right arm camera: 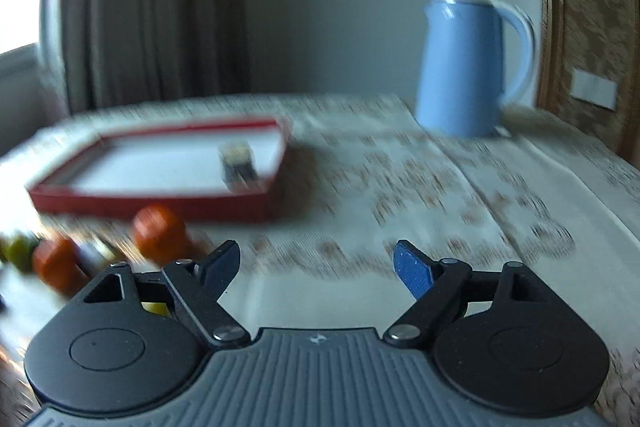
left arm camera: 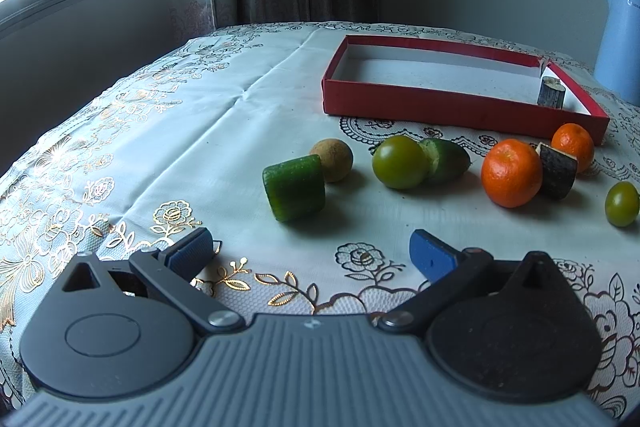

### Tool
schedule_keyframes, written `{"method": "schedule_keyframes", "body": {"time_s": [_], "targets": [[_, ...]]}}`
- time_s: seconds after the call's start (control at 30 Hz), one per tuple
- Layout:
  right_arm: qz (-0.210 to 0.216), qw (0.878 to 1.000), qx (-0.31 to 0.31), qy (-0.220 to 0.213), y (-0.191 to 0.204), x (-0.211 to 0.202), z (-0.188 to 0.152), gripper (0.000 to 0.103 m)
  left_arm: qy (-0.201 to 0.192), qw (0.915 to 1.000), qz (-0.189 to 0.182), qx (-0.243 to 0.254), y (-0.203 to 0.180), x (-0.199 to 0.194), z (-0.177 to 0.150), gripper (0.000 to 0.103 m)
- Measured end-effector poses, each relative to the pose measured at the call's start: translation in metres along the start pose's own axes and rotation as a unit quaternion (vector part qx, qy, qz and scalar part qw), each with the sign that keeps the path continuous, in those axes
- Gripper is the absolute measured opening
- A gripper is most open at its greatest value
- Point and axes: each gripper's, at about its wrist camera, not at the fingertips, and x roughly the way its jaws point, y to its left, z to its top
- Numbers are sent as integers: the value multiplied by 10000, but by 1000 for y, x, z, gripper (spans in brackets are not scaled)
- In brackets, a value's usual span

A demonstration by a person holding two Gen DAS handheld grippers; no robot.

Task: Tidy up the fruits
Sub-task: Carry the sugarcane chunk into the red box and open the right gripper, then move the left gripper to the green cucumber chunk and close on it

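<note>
In the left wrist view my left gripper [left arm camera: 310,251] hangs open over the cloth with nothing between its fingers. Just beyond it lie a green cucumber chunk [left arm camera: 295,187], a brown round fruit [left arm camera: 332,159], a green tomato [left arm camera: 399,161], a cut cucumber end [left arm camera: 446,159], two oranges [left arm camera: 512,173] [left arm camera: 573,145], a dark chunk [left arm camera: 557,171] and a small green tomato [left arm camera: 622,203]. The red box [left arm camera: 432,107] holds one dark chunk [left arm camera: 552,91]. My right gripper [right arm camera: 318,263] is open and empty in a blurred view, with oranges [right arm camera: 160,233] to its left.
A blue kettle [right arm camera: 466,67] stands at the back right of the table, also seen as the kettle [left arm camera: 620,43] at the frame's right edge. Curtains and a window lie behind. The patterned tablecloth [left arm camera: 180,147] drops off at the left edge.
</note>
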Motion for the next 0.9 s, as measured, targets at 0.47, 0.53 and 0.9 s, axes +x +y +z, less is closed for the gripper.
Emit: {"method": "schedule_keyframes", "body": {"time_s": [0.47, 0.53, 0.9], "targets": [[-277, 9953, 277, 884, -12, 22, -9, 103, -766, 9966, -13, -304, 22, -28, 9, 103], [-276, 9953, 278, 885, -11, 21, -9, 103, -839, 9962, 22, -253, 29, -31, 17, 103], [-259, 9953, 289, 882, -11, 22, -9, 103, -367, 9988, 247, -192, 47, 8, 31, 103]]}}
